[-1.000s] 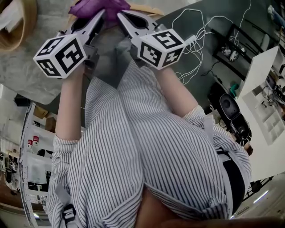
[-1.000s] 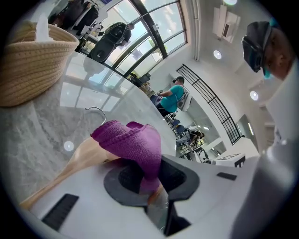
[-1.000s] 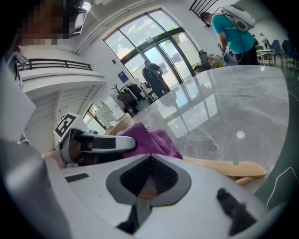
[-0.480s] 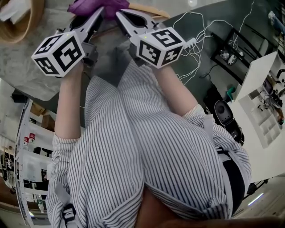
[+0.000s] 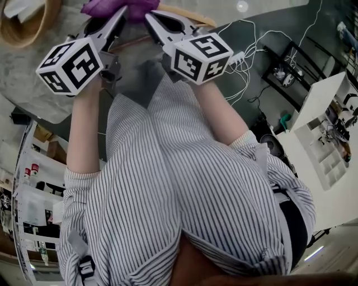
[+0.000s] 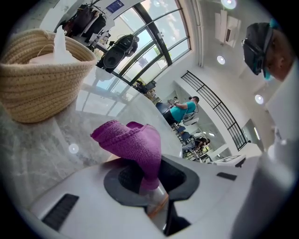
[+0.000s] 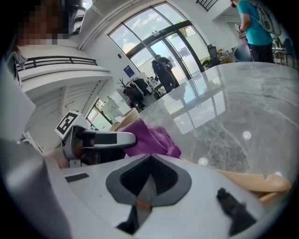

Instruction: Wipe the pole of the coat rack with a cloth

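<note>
A purple cloth (image 5: 112, 6) is pinched in my left gripper (image 5: 119, 12) at the top of the head view. In the left gripper view the cloth (image 6: 133, 140) stands up out of the shut jaws of the left gripper (image 6: 149, 183). My right gripper (image 5: 151, 18) is just to its right, tips almost touching the cloth, jaws shut with nothing between them (image 7: 148, 179). The right gripper view shows the cloth (image 7: 152, 137) and the left gripper (image 7: 100, 139) close ahead. A tan wooden piece (image 7: 247, 181) lies beside the right jaws on the marble top; whether it belongs to the coat rack I cannot tell.
A woven basket (image 5: 25, 34) (image 6: 42, 84) sits on the grey marble tabletop (image 5: 33, 84) left of the grippers. Cables (image 5: 251, 39), a black stand and white shelving (image 5: 330, 139) are on the floor to the right. My striped shirt fills the lower head view.
Both grippers stay together on the cloth and barely move. The view has shifted a little, so the cloth and basket sit slightly nearer the top edge.
</note>
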`<state>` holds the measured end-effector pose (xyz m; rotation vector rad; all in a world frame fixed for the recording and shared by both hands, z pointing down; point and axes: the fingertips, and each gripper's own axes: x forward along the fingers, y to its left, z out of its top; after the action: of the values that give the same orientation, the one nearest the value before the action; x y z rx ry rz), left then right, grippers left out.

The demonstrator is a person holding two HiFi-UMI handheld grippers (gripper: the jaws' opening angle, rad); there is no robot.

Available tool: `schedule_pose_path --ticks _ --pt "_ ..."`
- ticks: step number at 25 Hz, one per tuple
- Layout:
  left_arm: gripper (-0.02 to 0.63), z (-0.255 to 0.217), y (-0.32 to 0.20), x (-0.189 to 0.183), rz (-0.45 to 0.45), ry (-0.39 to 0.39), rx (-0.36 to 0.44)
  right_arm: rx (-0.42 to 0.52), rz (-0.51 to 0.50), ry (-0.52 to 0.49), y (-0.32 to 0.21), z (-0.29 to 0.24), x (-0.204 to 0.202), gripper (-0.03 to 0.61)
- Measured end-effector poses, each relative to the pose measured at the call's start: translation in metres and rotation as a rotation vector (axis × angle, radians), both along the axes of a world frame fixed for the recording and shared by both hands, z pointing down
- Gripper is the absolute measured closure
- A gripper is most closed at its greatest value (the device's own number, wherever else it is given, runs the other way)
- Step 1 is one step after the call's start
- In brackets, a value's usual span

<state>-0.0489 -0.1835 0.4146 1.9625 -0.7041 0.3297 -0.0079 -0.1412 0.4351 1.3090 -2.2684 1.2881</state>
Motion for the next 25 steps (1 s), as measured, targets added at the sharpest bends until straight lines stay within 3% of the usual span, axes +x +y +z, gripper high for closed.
schedule_pose_path --ticks 25 --pt "0.533 0.004 -0.004 -0.013 -0.075 0.014 -0.031 -0.004 -0.063 -0.005 -0.009 0.000 -0.008 0.563"
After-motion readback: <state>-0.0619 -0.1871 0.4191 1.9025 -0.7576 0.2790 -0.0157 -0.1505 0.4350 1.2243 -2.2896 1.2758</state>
